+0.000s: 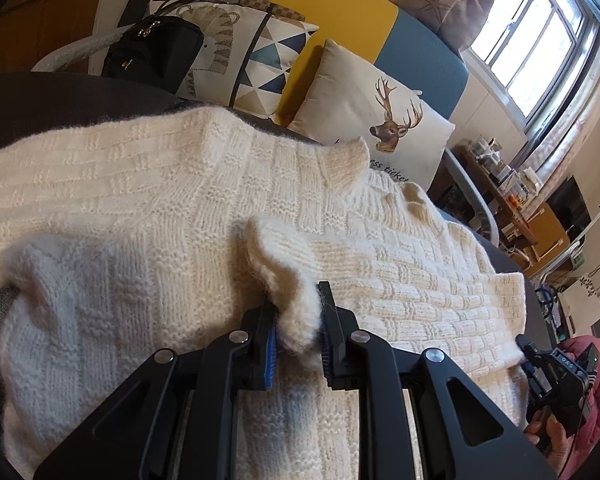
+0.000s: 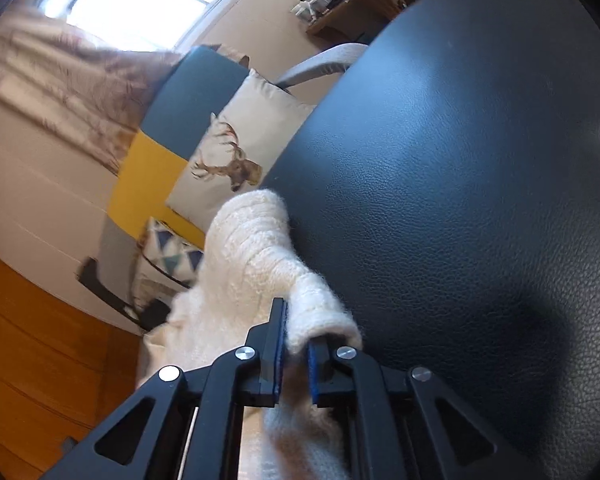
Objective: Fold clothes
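The cream knit sweater (image 1: 148, 208) is lying spread across the dark leather surface (image 2: 460, 168), reaching far and left from the left gripper (image 1: 298, 330), which is pinching a bunched fold of the knit at the near edge. Over on the right, the right gripper (image 2: 296, 354) is clamping a ribbed edge of the same sweater, lifting it off the leather.

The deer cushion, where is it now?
In the left wrist view the deer cushion leans on the sofa back, upper right of centre, just behind the white sweater and right of the triangle-pattern cushion.
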The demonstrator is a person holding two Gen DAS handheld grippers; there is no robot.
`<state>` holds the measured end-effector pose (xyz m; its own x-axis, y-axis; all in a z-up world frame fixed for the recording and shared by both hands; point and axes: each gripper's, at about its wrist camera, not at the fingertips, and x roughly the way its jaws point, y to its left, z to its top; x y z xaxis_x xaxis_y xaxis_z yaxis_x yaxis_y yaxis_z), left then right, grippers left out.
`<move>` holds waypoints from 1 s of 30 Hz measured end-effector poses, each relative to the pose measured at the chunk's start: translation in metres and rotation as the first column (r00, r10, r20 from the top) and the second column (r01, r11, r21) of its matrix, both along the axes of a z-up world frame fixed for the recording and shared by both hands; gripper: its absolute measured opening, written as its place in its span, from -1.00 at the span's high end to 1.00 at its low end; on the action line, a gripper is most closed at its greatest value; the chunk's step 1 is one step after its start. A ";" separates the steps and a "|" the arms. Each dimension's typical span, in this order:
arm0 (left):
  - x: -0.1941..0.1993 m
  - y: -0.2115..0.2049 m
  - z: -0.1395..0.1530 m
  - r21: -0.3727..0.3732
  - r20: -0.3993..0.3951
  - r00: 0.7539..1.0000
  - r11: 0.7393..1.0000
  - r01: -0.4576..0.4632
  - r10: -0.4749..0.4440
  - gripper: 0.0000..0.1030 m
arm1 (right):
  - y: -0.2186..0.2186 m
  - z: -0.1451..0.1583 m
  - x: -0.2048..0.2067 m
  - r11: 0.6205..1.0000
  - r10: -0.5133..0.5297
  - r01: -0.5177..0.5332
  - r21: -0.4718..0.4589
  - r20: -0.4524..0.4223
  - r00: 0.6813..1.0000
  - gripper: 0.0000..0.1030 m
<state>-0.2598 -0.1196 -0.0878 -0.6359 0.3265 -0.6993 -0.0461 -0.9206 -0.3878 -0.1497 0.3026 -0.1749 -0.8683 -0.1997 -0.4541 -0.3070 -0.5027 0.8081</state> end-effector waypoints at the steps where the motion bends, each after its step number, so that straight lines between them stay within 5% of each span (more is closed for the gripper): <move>1: 0.000 0.000 0.003 -0.012 -0.007 1.000 1.000 -0.006 0.006 0.64 | 0.001 -0.002 0.001 1.000 0.000 0.000 -0.012 -0.011 1.000 0.86; 12: -0.009 0.006 0.008 -0.093 0.005 0.999 0.995 -0.038 0.039 0.55 | -0.005 0.002 0.001 1.000 -0.002 0.003 0.019 -0.020 1.000 0.84; 17: -0.008 0.011 0.018 -0.055 -0.015 1.000 0.998 -0.002 0.002 0.83 | -0.007 0.002 -0.002 1.000 -0.006 0.007 0.024 -0.021 1.000 0.84; 20: -0.001 0.000 0.034 -0.015 -0.088 0.995 0.999 -0.049 0.047 0.83 | -0.008 0.002 -0.003 1.000 -0.007 0.008 0.028 -0.022 1.000 0.83; 23: 0.003 -0.006 0.039 -0.060 -0.134 0.988 0.995 -0.084 0.076 0.83 | -0.009 0.003 -0.003 0.999 -0.002 0.003 0.032 -0.031 1.000 0.75; 26: 0.002 -0.002 0.014 -0.120 -0.059 0.998 0.992 -0.042 0.035 0.83 | -0.010 0.004 -0.004 0.999 0.003 -0.002 0.043 -0.033 0.999 0.71; 30: -0.005 -0.017 -0.005 0.014 0.014 0.999 0.999 -0.045 0.045 0.75 | -0.010 0.004 -0.005 0.999 0.005 -0.003 0.048 -0.028 1.000 0.71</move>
<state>-0.2645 -0.1367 -0.0927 -0.6402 0.3076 -0.7039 0.0007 -0.9161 -0.4009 -0.1544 0.2926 -0.1707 -0.8800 -0.1819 -0.4387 -0.2825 -0.5421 0.7914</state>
